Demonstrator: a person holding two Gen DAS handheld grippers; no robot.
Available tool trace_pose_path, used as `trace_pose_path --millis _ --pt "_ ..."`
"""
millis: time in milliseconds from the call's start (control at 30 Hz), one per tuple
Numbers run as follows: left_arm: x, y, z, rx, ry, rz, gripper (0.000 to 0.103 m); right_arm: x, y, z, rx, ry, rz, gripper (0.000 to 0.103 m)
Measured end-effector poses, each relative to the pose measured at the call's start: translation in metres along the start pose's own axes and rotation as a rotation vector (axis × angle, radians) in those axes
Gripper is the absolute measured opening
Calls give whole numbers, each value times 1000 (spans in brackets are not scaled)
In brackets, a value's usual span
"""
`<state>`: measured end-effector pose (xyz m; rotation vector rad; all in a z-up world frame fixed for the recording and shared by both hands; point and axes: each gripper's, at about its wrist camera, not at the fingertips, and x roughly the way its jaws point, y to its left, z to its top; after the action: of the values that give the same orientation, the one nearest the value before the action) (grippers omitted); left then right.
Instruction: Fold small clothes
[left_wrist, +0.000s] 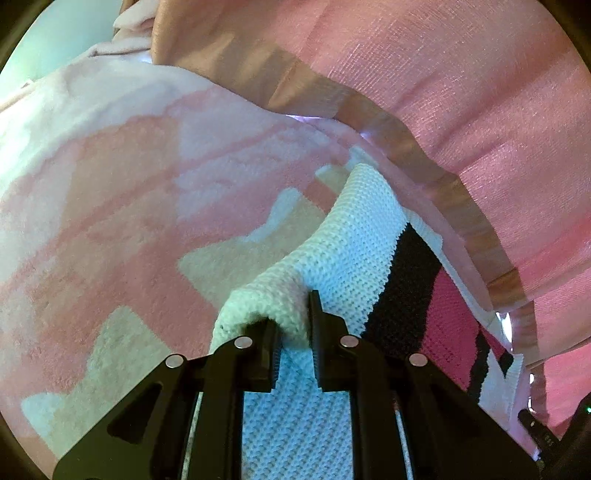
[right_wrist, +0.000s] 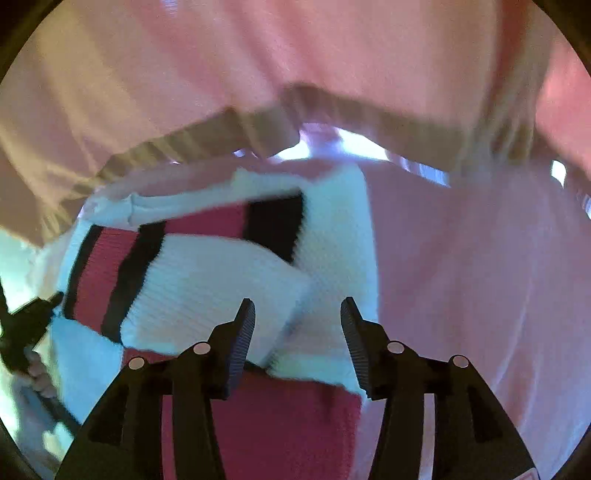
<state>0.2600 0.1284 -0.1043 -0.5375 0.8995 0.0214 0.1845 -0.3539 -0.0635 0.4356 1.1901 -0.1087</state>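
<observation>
A small knit sweater (left_wrist: 354, 251), white with black and deep pink stripes, lies on a pink fleece blanket. My left gripper (left_wrist: 293, 314) is shut on a bunched white fold of it, and the fabric bulges over the left finger. In the right wrist view the same sweater (right_wrist: 207, 280) lies with a white sleeve folded across its striped body. My right gripper (right_wrist: 297, 302) hovers just above that sleeve's edge, jaws open, with no cloth pinched between the pads. That view is motion-blurred.
The fleece blanket (left_wrist: 147, 184) has pale patches and spreads to the left. A pink garment with a tan hem (left_wrist: 461, 92) hangs over the far side, close above the sweater (right_wrist: 258, 55). A hand (right_wrist: 37, 369) holding a dark tool shows at the left edge.
</observation>
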Motion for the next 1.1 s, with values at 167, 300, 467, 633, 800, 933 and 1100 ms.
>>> trace_pose_path --millis 167,300,467,633,800,933,1100 --pt "-1 -5 -5 22 -27 17 14 42 5 2 -25 35 32 42" --pt "-4 -3 -6 26 -37 12 14 31 30 17 -89 -79 50 6" --pt "-5 -5 -7 52 -58 25 14 -22 49 38 -199 -286 -8 6" --pt "-2 -12 -9 104 -65 52 16 54 -1 21 -68 -60 -29 11" --pt "-21 -8 -6 73 -30 -17 16 -36 -5 17 9 -170 -18 37" --pt "-74 -11 -19 116 -25 -45 29 -103 -12 -50 82 -177 2 56" --pt "-156 3 -61 190 -65 -48 76 -123 -16 -177 106 -46 26 58"
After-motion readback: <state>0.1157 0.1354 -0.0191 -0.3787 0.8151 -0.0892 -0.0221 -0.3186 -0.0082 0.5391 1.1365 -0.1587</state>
